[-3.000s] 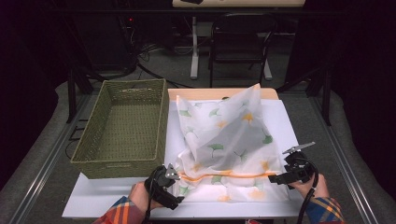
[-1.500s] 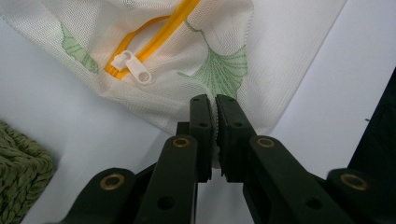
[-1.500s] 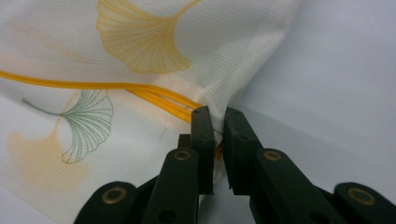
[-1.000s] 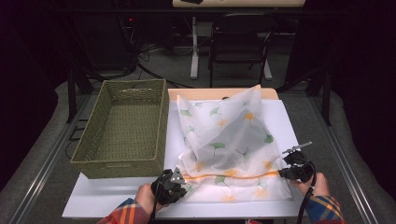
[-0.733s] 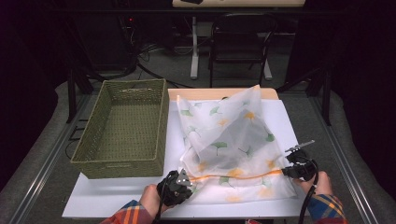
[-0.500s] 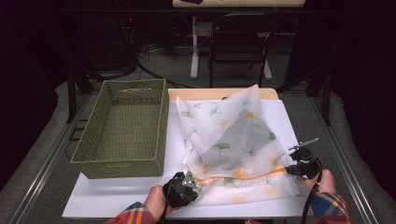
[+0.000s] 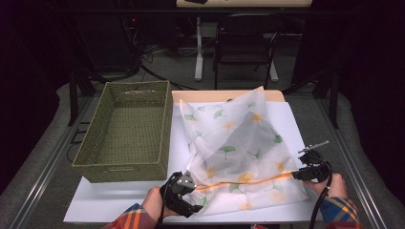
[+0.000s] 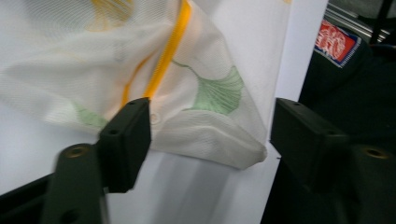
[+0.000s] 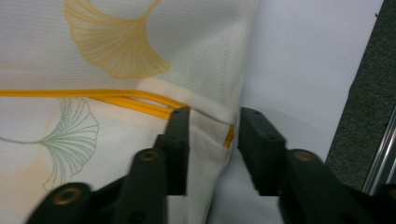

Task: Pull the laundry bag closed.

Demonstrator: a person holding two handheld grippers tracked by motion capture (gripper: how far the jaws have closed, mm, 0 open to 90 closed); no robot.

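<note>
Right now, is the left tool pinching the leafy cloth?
Apart. The left gripper view shows the left tool with its jaws spread wide, having just opened; the leafy cloth corner lies loose between them, with a gap before the right-hand jaw.

One leaf-print cloth, one woven basket, two tools, one chair.

My gripper looks down on the cloth, white mesh printed with a yellow leaf and a paler green one. My jaws have just been opening; they stand apart with the cloth's edge between them, the pads not pressing on it. A yellow cord runs along the cloth from the left to my left jaw. Right of the cloth lies the white board, then a dark grey surface.
</note>
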